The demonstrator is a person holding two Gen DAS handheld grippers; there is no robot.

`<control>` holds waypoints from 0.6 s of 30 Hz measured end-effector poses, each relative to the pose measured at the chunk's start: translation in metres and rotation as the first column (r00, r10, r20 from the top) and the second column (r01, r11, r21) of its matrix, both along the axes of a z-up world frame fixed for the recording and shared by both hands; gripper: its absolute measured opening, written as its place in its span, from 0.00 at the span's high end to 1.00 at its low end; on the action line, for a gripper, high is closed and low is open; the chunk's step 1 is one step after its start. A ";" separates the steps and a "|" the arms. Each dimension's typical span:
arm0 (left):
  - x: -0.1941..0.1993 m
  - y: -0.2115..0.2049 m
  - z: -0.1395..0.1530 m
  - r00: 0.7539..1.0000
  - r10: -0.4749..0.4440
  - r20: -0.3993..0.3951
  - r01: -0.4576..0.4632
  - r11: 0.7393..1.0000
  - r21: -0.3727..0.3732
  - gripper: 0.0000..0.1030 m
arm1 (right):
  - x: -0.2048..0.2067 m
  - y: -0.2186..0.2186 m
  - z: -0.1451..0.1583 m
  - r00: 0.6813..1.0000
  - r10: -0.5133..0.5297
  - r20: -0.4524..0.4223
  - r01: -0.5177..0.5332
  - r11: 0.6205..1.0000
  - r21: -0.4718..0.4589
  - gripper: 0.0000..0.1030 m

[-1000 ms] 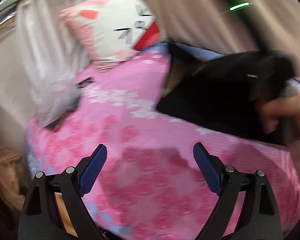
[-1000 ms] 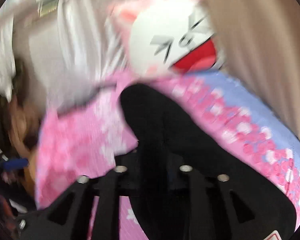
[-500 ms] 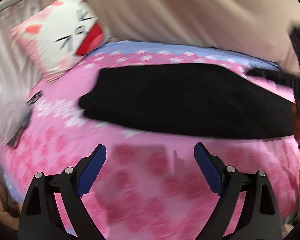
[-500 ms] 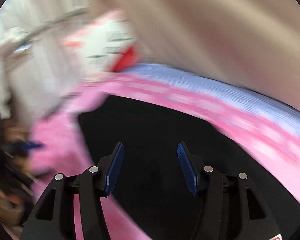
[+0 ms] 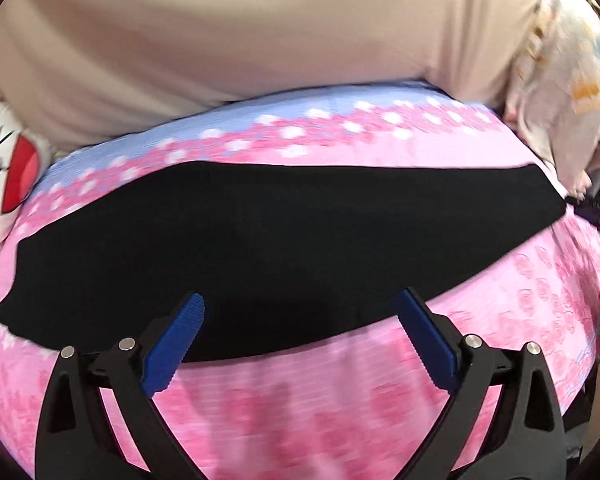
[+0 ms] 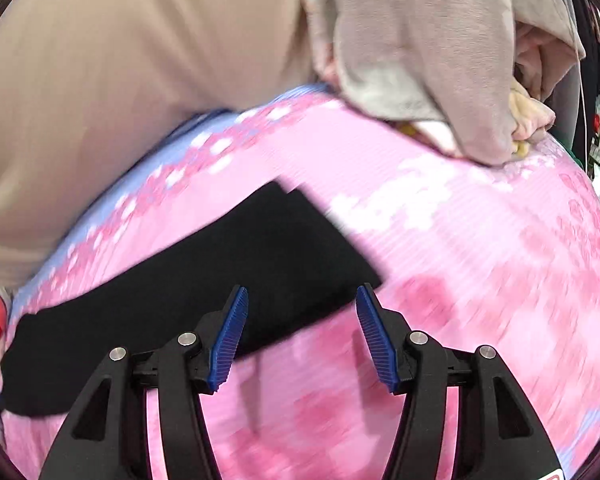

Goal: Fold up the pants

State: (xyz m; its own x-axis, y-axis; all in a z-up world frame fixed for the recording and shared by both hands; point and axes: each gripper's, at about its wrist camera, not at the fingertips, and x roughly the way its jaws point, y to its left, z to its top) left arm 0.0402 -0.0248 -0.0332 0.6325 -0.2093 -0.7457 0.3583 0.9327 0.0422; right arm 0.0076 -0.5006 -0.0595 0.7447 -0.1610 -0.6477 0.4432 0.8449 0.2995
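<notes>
Now | pants (image 5: 284, 240): flat black matte strip | bedsheet (image 5: 380, 400): pink floral | left gripper (image 5: 300, 344), right gripper (image 6: 302, 336): just widened, empty

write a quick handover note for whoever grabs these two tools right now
Left tool: open, nothing held; its jaws have just been opening further.
Right tool: open, nothing held.
Black pants: lying flat as one long strip across the pink bedsheet, both tools above the near edge.
Done: pants appear folded lengthwise and laid out.
Left: fold the strip end to end, probably more than once.
</notes>
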 end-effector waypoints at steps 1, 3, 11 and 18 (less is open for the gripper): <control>-0.001 -0.009 -0.002 1.000 -0.010 -0.008 0.010 1.000 0.008 0.08 | 0.007 -0.005 -0.003 0.999 0.037 -0.003 -0.036 0.999 0.011 0.46; -0.004 -0.029 -0.005 0.999 -0.032 -0.025 0.032 0.999 0.026 0.08 | 0.012 -0.014 -0.010 0.995 0.097 -0.011 -0.097 0.995 0.017 0.45; 0.007 -0.089 -0.007 0.999 -0.045 -0.031 0.048 0.993 0.105 0.07 | 0.026 -0.014 -0.003 0.988 0.148 -0.045 -0.153 0.975 -0.162 0.93; 0.016 -0.141 -0.021 0.998 -0.053 0.015 0.048 0.976 0.212 0.07 | 0.030 -0.035 -0.016 0.989 0.131 -0.070 -0.137 0.987 -0.089 0.77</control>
